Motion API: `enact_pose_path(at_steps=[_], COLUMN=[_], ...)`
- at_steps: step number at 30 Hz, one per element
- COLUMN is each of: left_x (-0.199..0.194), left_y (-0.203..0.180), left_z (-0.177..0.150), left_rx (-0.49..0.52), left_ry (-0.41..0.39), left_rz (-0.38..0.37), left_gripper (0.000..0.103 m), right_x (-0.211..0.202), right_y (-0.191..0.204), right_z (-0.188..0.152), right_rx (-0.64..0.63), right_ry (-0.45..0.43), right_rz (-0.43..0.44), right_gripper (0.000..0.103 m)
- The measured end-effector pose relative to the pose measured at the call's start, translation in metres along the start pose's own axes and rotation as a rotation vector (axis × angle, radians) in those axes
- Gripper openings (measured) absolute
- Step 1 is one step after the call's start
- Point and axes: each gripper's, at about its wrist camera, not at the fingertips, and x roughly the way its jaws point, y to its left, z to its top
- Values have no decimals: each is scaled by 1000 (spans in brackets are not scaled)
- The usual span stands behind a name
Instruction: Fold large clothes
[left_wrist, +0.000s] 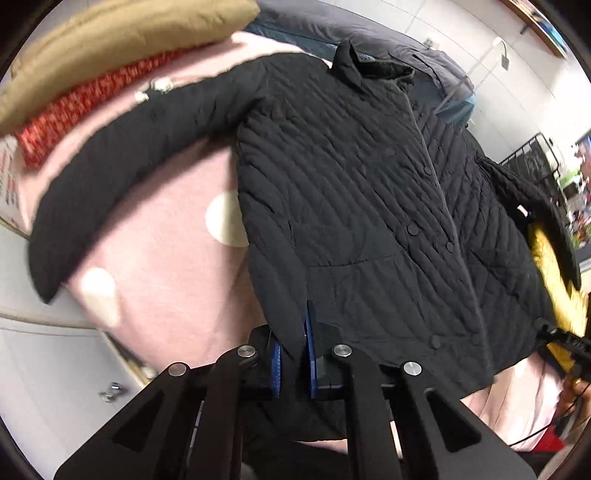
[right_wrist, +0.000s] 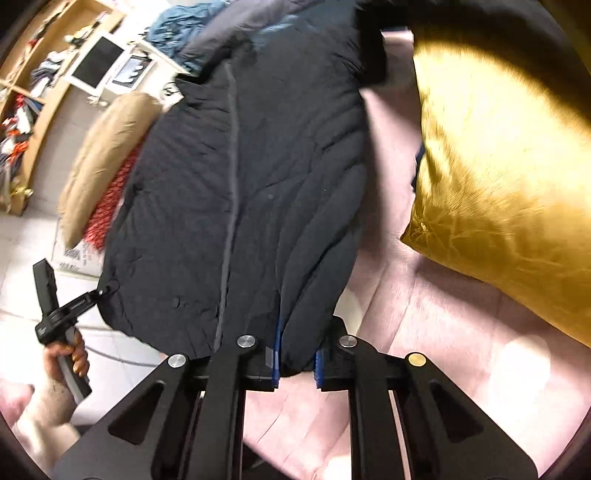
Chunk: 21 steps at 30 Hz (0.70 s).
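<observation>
Cardboard box (right_wrist: 75, 256): you've got print on its side, too blurred to read.
Gripper handle (right_wrist: 61, 314): small lettering, unreadable.

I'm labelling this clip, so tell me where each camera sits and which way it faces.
Left wrist: on the left claw, looking steeply down its fingers across the black jacket on the pink bedspread.
Right wrist: on the right claw, facing down along the jacket's other hem corner, gold pillow beside; the left hand shows.
Shared: jacket, bedspread, tan pillow.

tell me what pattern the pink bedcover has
Pink bedcover with large white dots, clearest in the left wrist view.
</observation>
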Motion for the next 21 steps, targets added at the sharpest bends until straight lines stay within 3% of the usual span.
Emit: enact_pose_path(at_steps=[4, 9, 12, 14, 17, 21], left_x=[-8, 29, 49, 55, 45, 13], left_y=[1, 1, -2, 1, 8, 17], left_z=[-14, -51, -53, -45, -32, -14], left_rx=[40, 89, 54, 3, -56, -89], left_ry=[45, 185, 225, 246, 210, 73], left_rz=[65, 144, 191, 207, 204, 250], left_gripper=[10, 11, 19, 29, 50, 63], right_x=[-16, 10, 27, 31, 29, 9], right_y=[0, -21, -28, -29, -29, -18], right_z=[-21, -54, -51, -46, -40, -39], right_rx=[-28, 22, 39, 47, 35, -62], right_ry=[68, 193, 228, 237, 266, 220], right_rz=[14, -30, -98, -128, -195, -283], right_gripper=[12, 13, 17, 26, 35, 39])
